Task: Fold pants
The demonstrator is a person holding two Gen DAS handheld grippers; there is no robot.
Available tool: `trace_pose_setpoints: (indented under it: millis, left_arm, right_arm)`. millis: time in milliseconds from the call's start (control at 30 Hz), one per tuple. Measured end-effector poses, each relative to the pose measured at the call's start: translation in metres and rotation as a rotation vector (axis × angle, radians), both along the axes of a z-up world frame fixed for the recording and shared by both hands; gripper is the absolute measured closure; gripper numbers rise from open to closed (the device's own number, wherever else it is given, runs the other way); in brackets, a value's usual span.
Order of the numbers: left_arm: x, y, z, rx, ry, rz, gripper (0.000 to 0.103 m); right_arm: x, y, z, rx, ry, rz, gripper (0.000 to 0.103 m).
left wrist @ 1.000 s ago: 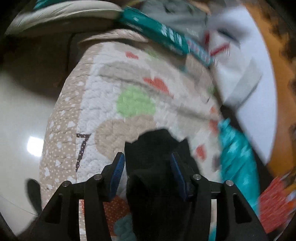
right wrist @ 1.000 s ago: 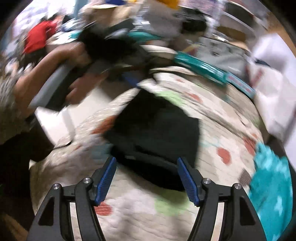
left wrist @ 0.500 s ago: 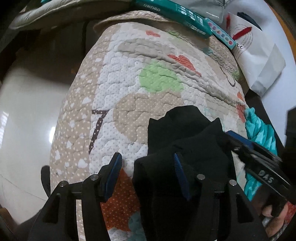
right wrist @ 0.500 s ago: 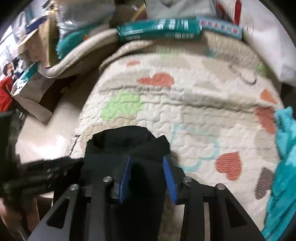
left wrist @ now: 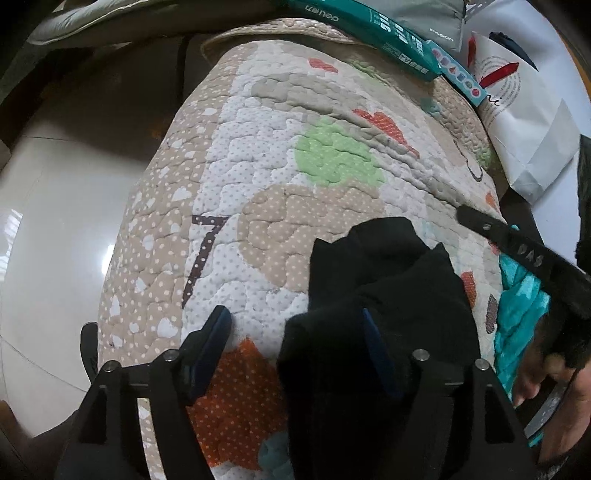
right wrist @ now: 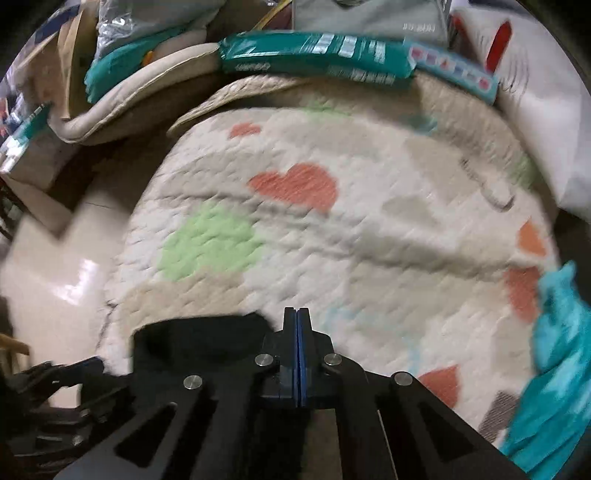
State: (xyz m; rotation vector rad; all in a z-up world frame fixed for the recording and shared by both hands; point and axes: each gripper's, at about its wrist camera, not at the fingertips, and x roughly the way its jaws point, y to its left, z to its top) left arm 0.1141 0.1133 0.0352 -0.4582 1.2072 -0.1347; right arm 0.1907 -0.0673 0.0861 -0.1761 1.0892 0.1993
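Observation:
The black pants (left wrist: 388,295) lie bunched on the patterned quilt (left wrist: 277,147) near its front edge. My left gripper (left wrist: 293,317) stands over them with its jaws opening. The cloth covers the right pad and stays clear of the left one. In the right wrist view the pants (right wrist: 199,339) show as a dark heap left of my right gripper (right wrist: 297,317), which is shut, blue pads together, with nothing visible between them. The right gripper (left wrist: 517,254) also reaches in from the right in the left wrist view, held by a hand (left wrist: 535,369).
A teal box (left wrist: 369,22) and a white paper bag (left wrist: 524,122) sit at the quilt's far end. Turquoise cloth (left wrist: 517,314) lies along its right side. Shiny tile floor (left wrist: 55,221) is off the left edge. A beige cushion (right wrist: 147,85) lies beyond.
My left jaws have spread apart and no longer pinch the pants. My right jaws, which straddled the pants half a second ago, have closed fully, and the pants now lie to their left.

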Motion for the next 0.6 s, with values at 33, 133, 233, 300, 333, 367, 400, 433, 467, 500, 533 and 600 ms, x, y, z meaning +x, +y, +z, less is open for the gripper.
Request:
trace_pose_setpoints:
  millis: [33,133,233,300,333,367,400,433,467,500,533,600]
  left_arm:
    - [0.000,0.001,-0.001,0.000,0.002,0.004,0.026]
    - [0.001,0.003,-0.003,-0.015,0.015,0.017,0.024]
    - [0.002,0.009,0.002,-0.046,0.001,0.012,0.024]
    - [0.000,0.016,0.008,-0.074,-0.026,0.028,0.024]
    - [-0.002,0.020,0.010,-0.094,-0.040,0.036,0.024]
    - [-0.005,0.023,0.012,-0.110,-0.053,0.045,0.024]
    - [-0.009,0.027,0.015,-0.123,-0.071,0.060,0.024]
    - [-0.011,0.029,0.016,-0.128,-0.081,0.069,0.024]
    - [-0.015,0.032,0.017,-0.133,-0.095,0.083,0.024]
    - [-0.020,0.035,0.018,-0.132,-0.106,0.099,0.024]
    - [-0.023,0.036,0.019,-0.130,-0.113,0.109,0.024]
    - [-0.033,0.038,0.020,-0.133,-0.132,0.125,0.024]
  right_arm:
    - [0.001,-0.006,0.002,0.022,-0.004,-0.027,0.102]
    - [0.000,-0.025,0.008,0.079,-0.011,-0.096,0.077]
    - [-0.014,-0.046,0.013,0.169,-0.014,-0.144,0.029]
    - [-0.030,-0.058,0.015,0.223,-0.021,-0.149,0.029]
    - [-0.037,-0.063,0.014,0.235,-0.014,-0.148,0.029]
    - [-0.049,-0.067,0.013,0.250,-0.007,-0.149,0.029]
    - [-0.058,-0.070,0.011,0.258,-0.003,-0.153,0.029]
    - [-0.066,-0.074,0.010,0.265,0.001,-0.158,0.029]
    - [-0.075,-0.078,0.007,0.278,0.006,-0.166,0.029]
    - [-0.085,-0.084,0.004,0.294,0.013,-0.177,0.029]
    - [-0.094,-0.090,0.000,0.307,0.017,-0.191,0.029]
    - [-0.110,-0.101,-0.007,0.329,0.022,-0.212,0.029]
